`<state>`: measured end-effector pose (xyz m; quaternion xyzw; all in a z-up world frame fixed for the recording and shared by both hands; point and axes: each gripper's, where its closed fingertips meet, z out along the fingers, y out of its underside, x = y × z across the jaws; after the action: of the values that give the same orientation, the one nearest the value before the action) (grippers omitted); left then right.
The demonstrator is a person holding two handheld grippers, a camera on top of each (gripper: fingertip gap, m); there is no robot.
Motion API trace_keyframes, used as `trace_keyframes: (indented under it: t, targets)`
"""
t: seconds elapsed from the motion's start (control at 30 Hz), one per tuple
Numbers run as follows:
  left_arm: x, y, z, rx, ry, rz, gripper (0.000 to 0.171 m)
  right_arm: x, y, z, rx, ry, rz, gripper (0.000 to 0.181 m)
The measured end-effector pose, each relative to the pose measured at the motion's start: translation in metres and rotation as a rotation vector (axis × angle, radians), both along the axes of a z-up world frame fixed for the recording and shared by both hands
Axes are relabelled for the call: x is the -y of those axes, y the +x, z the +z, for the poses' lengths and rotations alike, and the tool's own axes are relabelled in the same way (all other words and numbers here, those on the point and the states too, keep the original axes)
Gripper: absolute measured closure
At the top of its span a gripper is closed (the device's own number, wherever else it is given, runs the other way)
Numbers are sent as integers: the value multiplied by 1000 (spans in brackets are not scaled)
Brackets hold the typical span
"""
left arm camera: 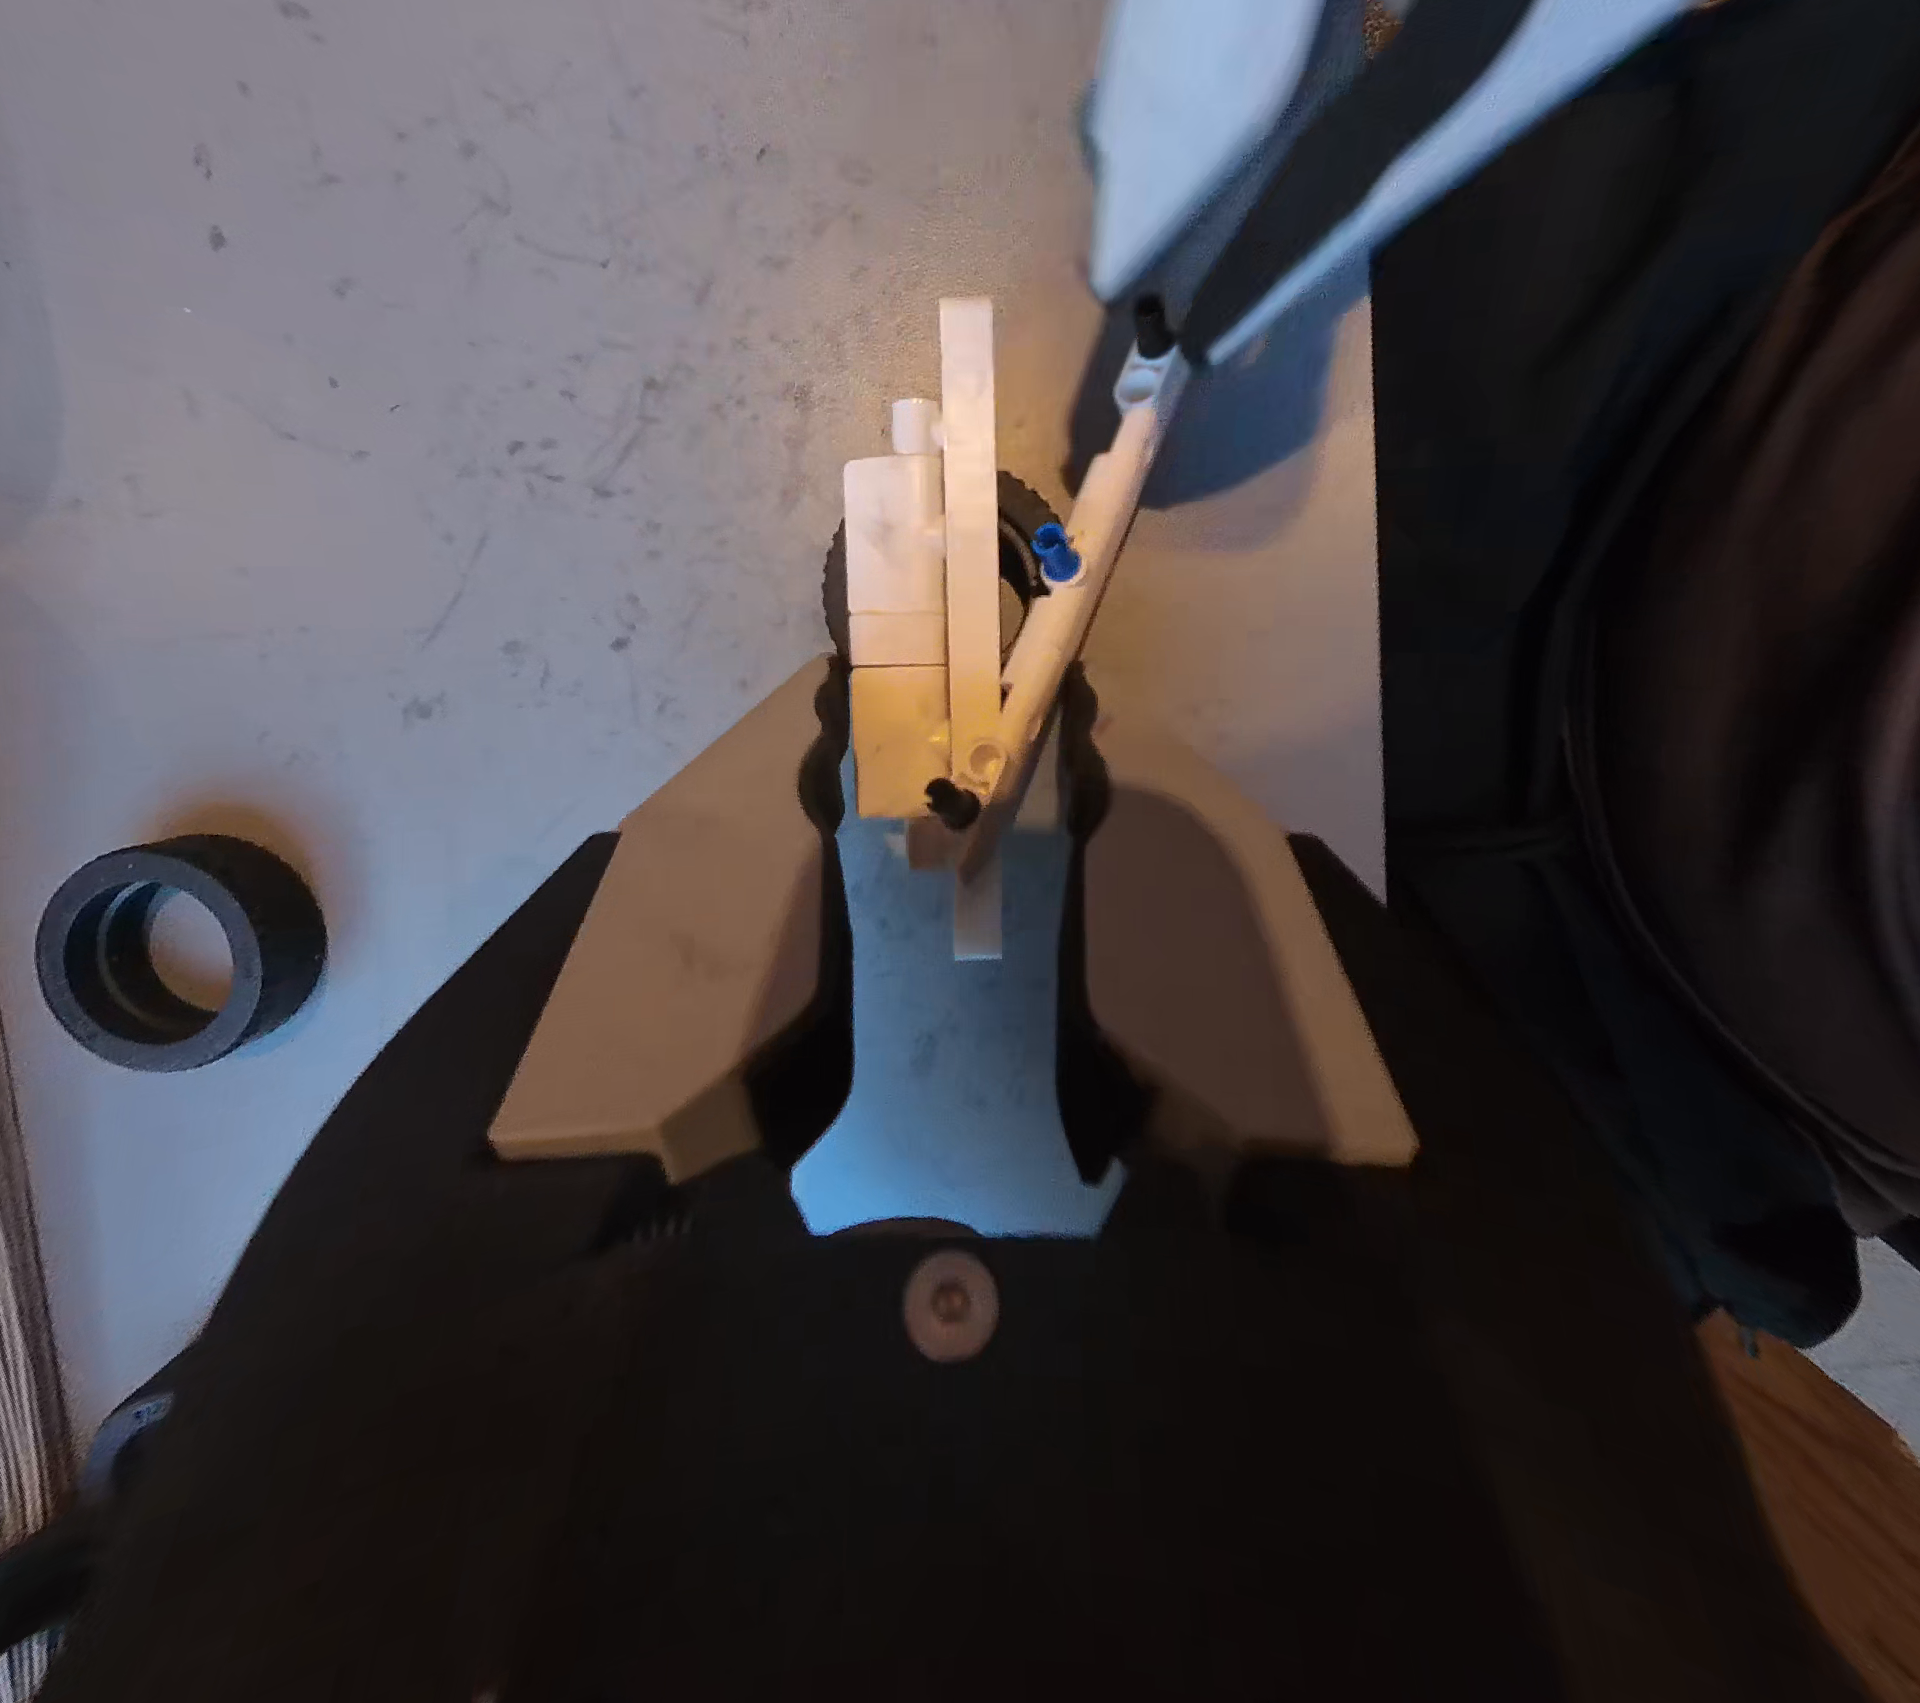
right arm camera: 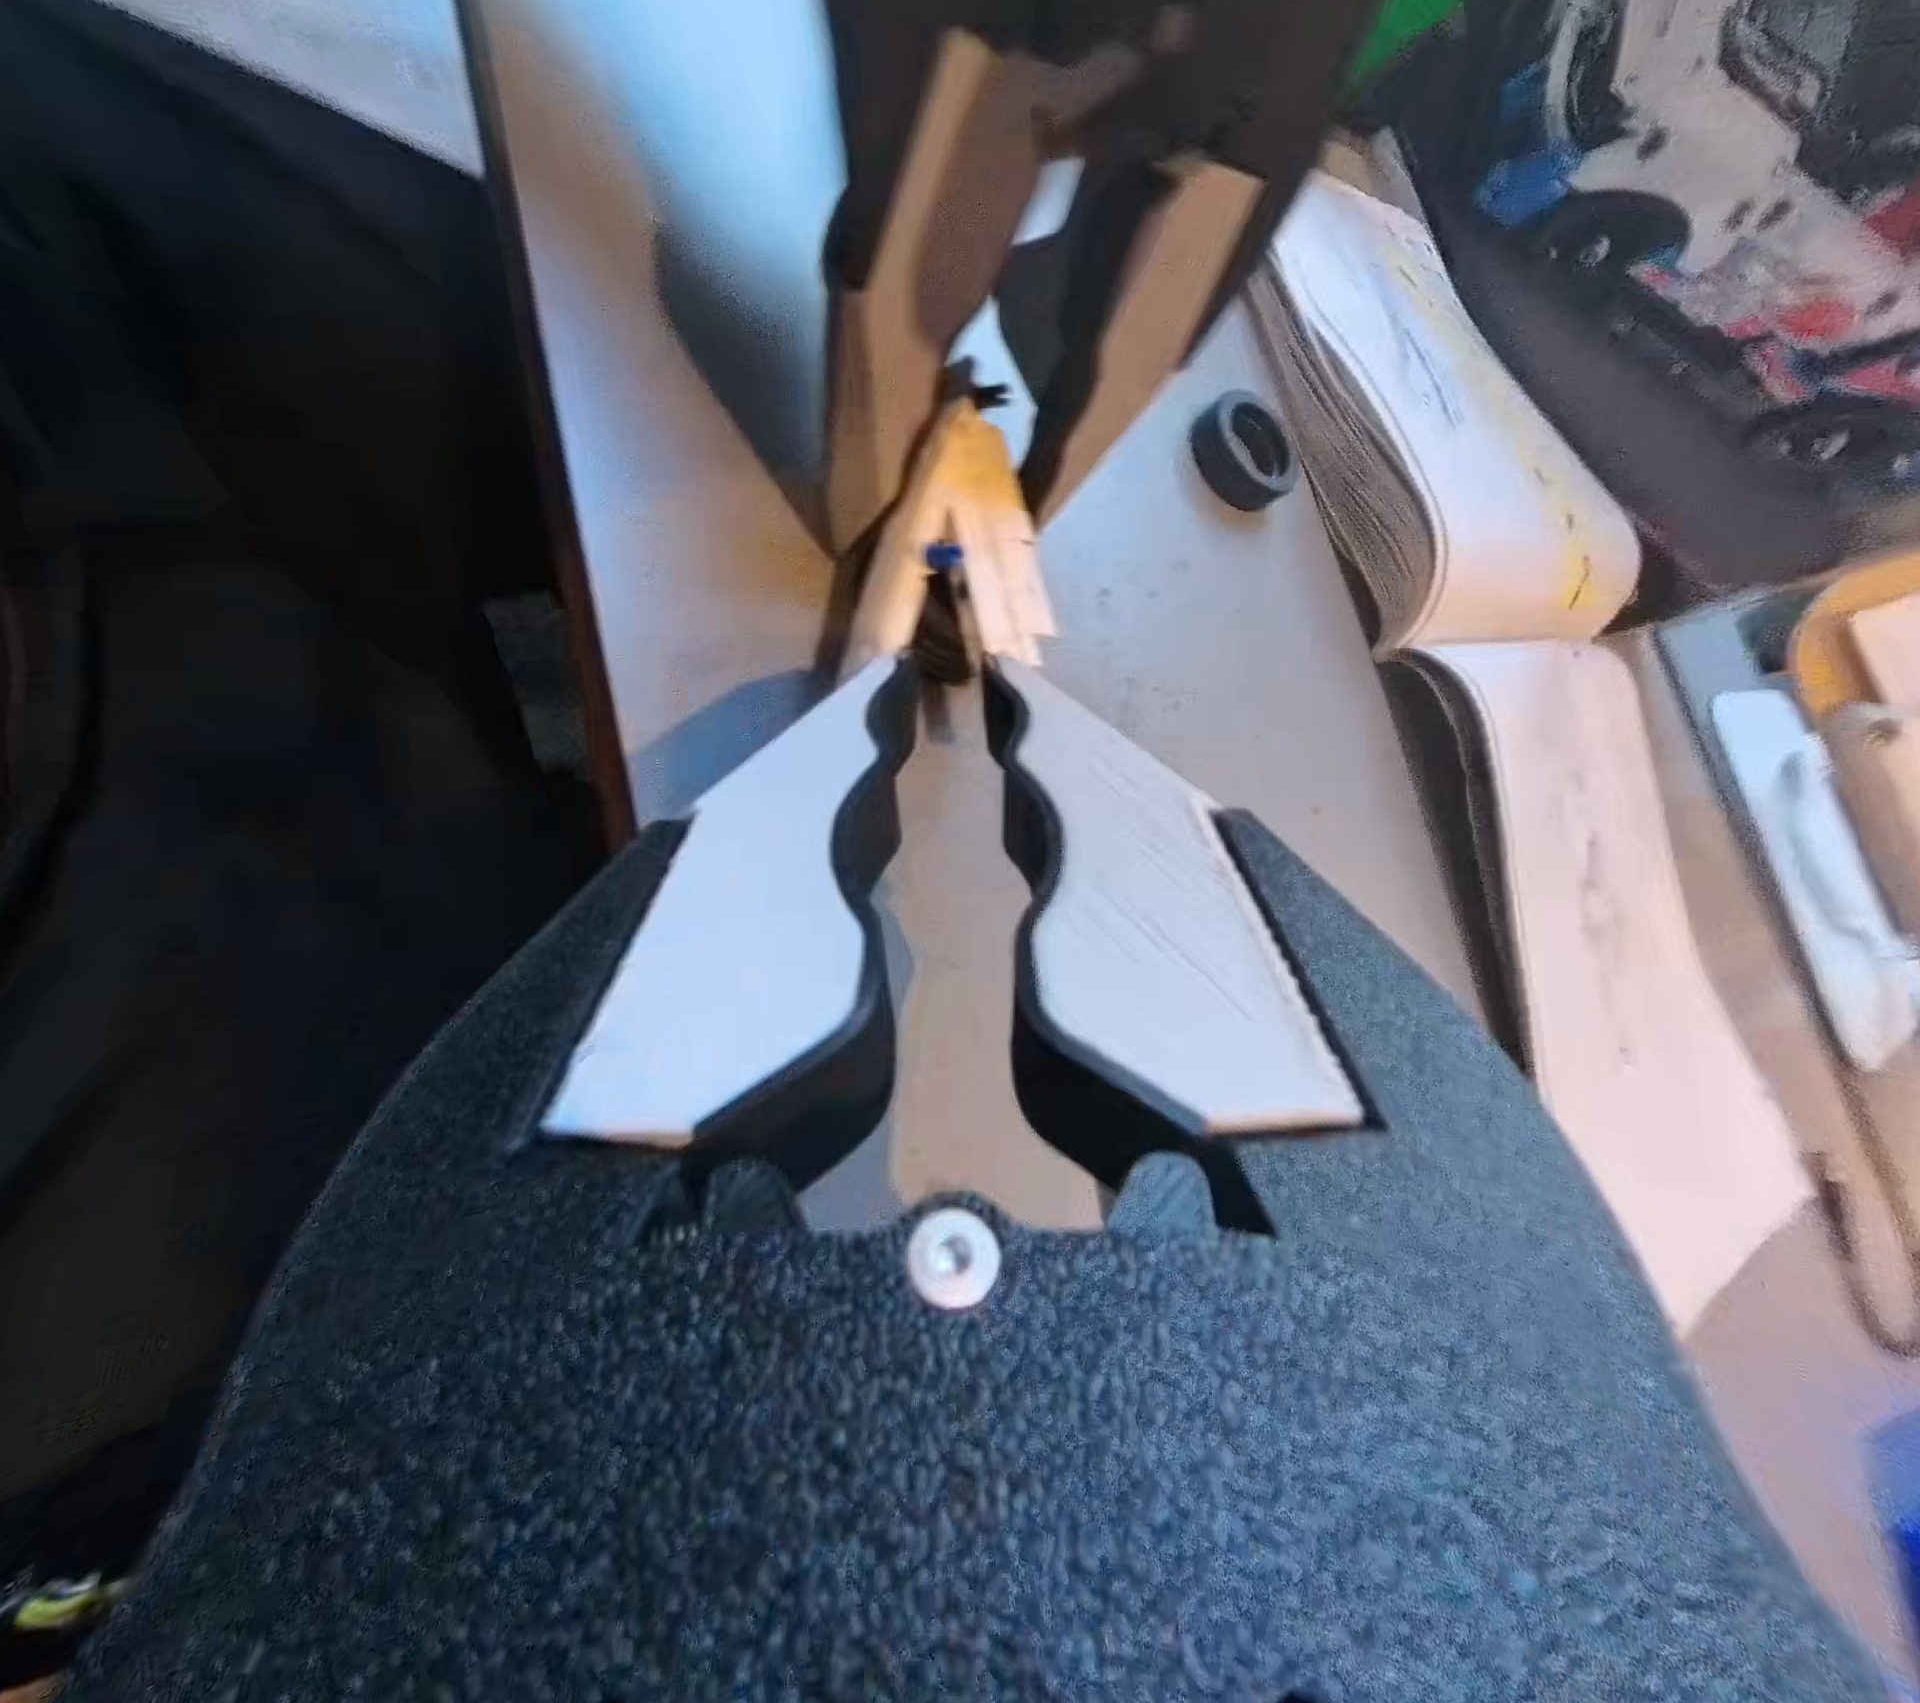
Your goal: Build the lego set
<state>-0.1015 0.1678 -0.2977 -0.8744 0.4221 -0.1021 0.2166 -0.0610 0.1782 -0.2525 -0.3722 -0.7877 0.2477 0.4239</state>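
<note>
A white lego assembly of stacked blocks and an upright beam, with a black toothed wheel behind it, sits between the fingers of my left gripper, which is shut on its lower part. A slanted white beam with a blue pin runs from the assembly's base up to the right. My right gripper is shut on the beam's far end, by a black pin. In the right wrist view my right gripper pinches that beam, facing the left gripper.
A loose black tyre lies on the scuffed white table to the left, and it also shows in the right wrist view. A thick open booklet lies beyond it. The table edge and a person's dark clothing are on the right. About 6 centimeters separates my left fingertips from my right.
</note>
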Motion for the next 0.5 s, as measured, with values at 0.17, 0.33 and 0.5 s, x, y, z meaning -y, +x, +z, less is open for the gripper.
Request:
trace_keyframes:
  t: [0.17, 0.33, 0.5]
  targets:
    - [-1, 3, 0, 29, 12, 19, 130, 17, -6, -35, 130, 60, -5, 159]
    - [6, -1, 13, 79, 29, 36, 122, 13, -9, -40, 185, -15, -22, 171]
    - [12, -23, 33, 212, 49, 146, 129, 9, 4, -31, 165, -141, -9, 172]
